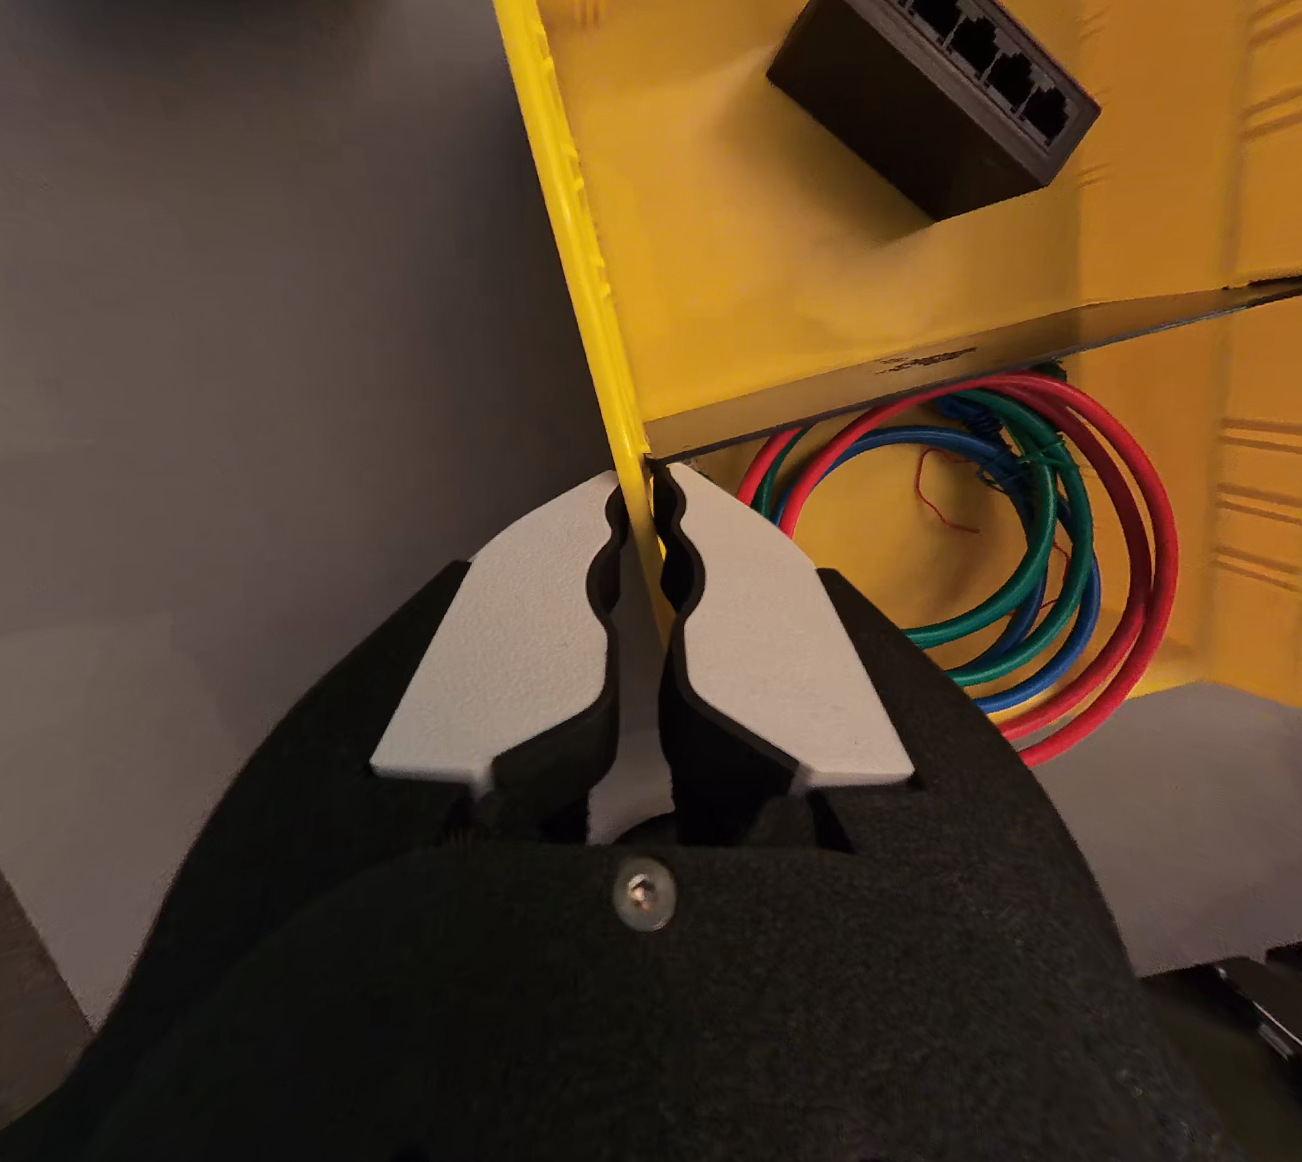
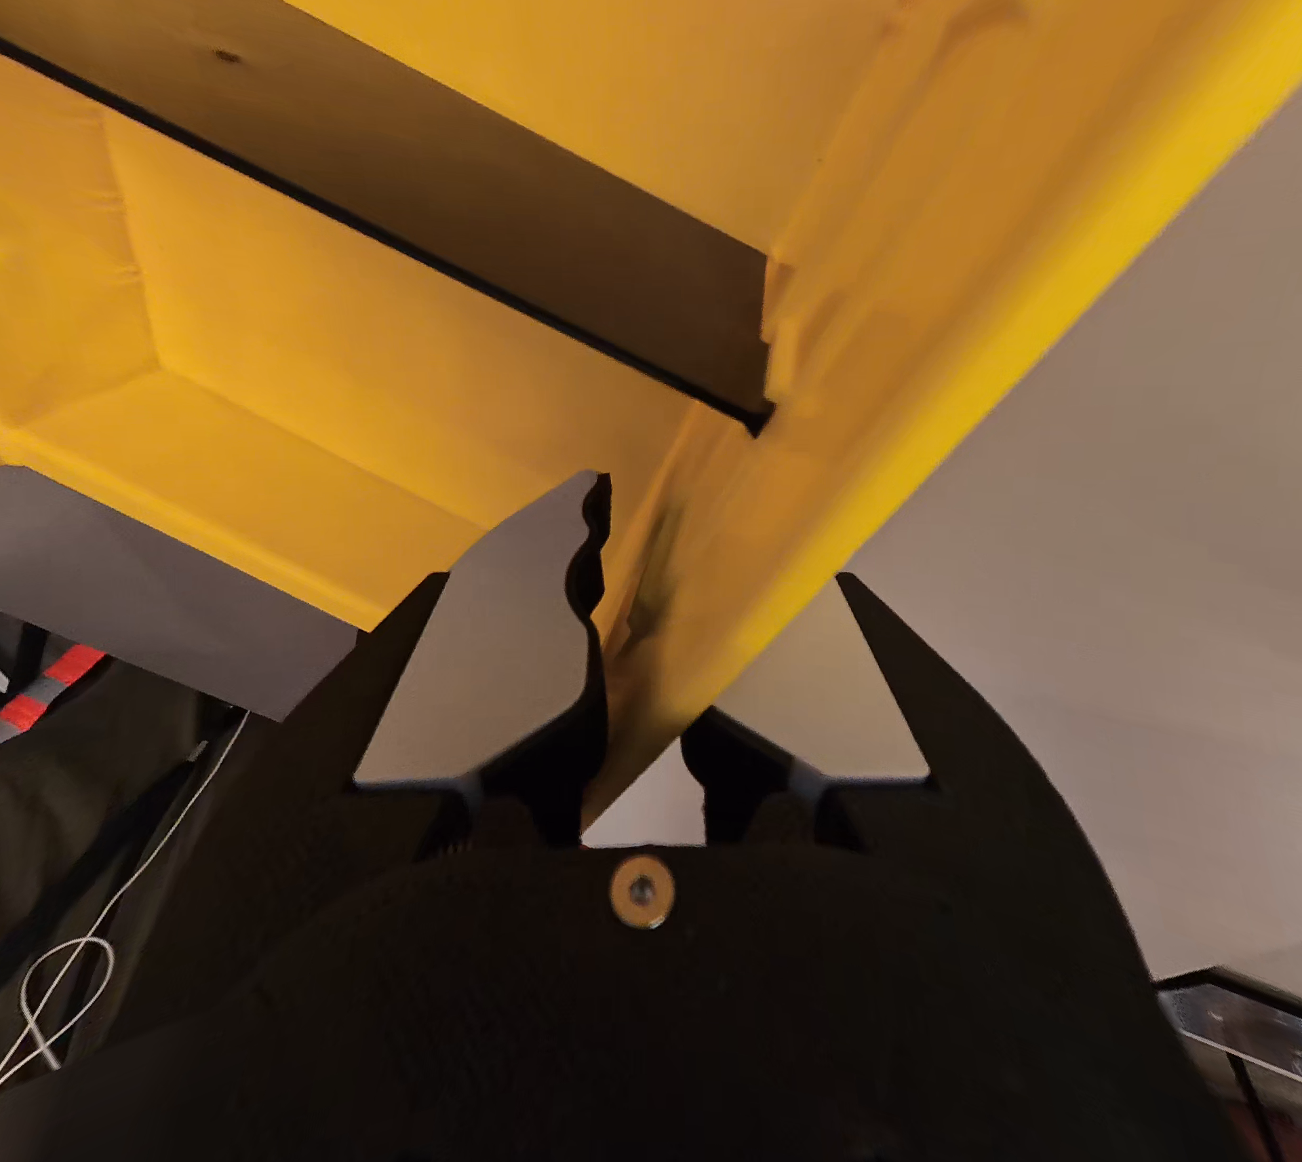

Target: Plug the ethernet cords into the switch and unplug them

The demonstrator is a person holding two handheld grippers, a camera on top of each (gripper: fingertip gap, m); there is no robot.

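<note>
Both grippers (image 1: 640, 497) (image 2: 676, 571) clamp yellow bin (image 1: 740, 254) walls above grey table (image 1: 246, 318)

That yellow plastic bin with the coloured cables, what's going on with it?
A person holds two grippers, each clamped on a wall of the yellow plastic bin. The left gripper pinches one side wall; the right gripper straddles the opposite wall. Inside, a black five-port network switch sits with every port empty, and the coiled red, green and blue ethernet cords lie past a dark divider, not yet plugged in.
</note>
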